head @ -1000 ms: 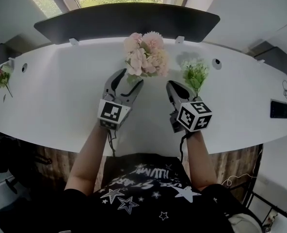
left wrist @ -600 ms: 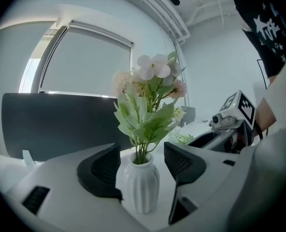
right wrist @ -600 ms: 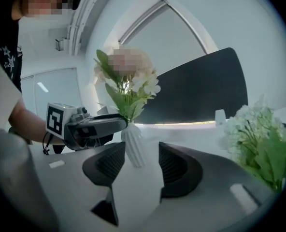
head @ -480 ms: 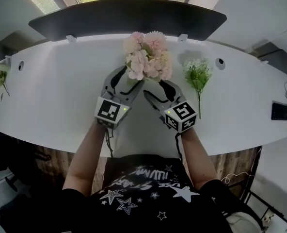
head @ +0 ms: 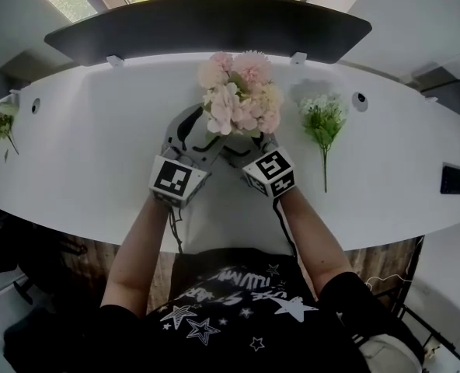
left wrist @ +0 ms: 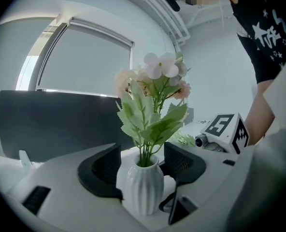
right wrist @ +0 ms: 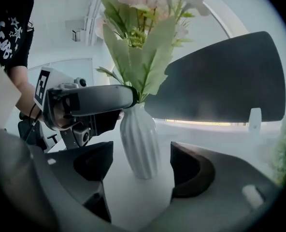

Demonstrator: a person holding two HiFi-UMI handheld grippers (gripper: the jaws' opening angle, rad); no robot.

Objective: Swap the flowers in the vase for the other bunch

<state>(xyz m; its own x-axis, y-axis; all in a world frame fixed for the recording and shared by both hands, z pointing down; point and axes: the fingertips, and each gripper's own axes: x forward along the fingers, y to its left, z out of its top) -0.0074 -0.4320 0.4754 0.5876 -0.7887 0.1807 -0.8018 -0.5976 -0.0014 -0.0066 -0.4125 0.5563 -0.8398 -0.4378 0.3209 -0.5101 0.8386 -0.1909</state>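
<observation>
Vase (left wrist: pixel 144 190): white, ribbed, upright on white table (head: pixel 98 154), front centre, between both tools. No label seen.
Flowers in vase: pink bunch (head: pixel 242 92) w/ green leaves, stems down the neck.
Other bunch (head: pixel 322 123): green w/ small white blooms, lying flat on table, right of vase, apart from it.
L gripper (left wrist: pixel 142 166): closed on vase body, 1 pad each side.
R gripper (right wrist: pixel 140 170): jaws have just been opening, now at widest; vase stands between them w/ a gap on both sides, pads not touching.
Marker cubes: 1 per gripper, L (head: pixel 173 180), R (head: pixel 269 172); black-and-white square patterns, no words.
Shirt (head: pixel 238 301): black, white stars, lettering too warped to read.
Sprig (head: pixel 2 123): small, far L edge of table.
Dark panel (head: pixel 207 26): along table's back edge.
Black device (head: pixel 454 180): far R, no writing readable.
</observation>
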